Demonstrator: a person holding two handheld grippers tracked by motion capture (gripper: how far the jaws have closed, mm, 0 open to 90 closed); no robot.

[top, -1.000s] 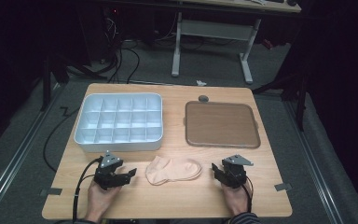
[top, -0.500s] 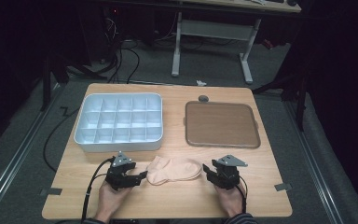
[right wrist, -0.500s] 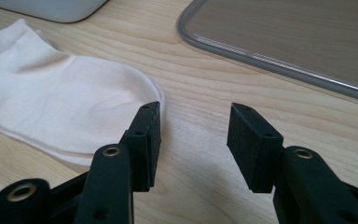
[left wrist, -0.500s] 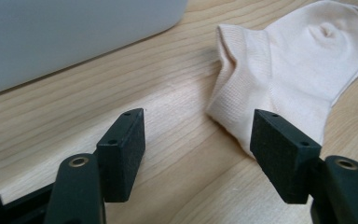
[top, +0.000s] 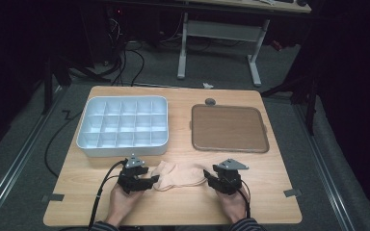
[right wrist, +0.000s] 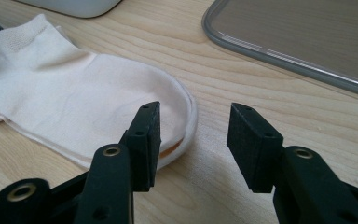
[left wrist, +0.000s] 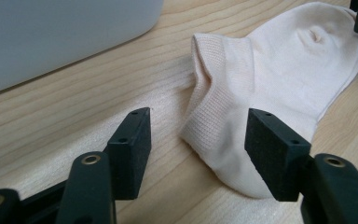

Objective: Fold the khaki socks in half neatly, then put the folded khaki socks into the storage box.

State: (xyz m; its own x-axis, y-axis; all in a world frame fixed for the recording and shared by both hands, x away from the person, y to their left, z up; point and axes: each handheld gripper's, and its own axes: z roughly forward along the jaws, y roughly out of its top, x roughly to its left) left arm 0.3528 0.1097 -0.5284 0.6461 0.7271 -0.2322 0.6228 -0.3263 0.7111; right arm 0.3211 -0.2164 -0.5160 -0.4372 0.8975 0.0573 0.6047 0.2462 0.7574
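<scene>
Sock pair (top: 177, 175) on desk (top: 270, 192) looks light, limp & floppy, so pinch cuff w/ left claw (left wrist: 196, 140), jaws apart and just closing round it, toe w/ open right claw (right wrist: 193, 140).

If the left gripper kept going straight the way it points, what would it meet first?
Most likely the sock: its cuff end lies flat just ahead of the left gripper, whose open jaws have just been closing without gripping it.

No writing, label, brand mark, number or sign can be read anywhere here (the views are sharp enough close up, yet every surface is plain).
</scene>
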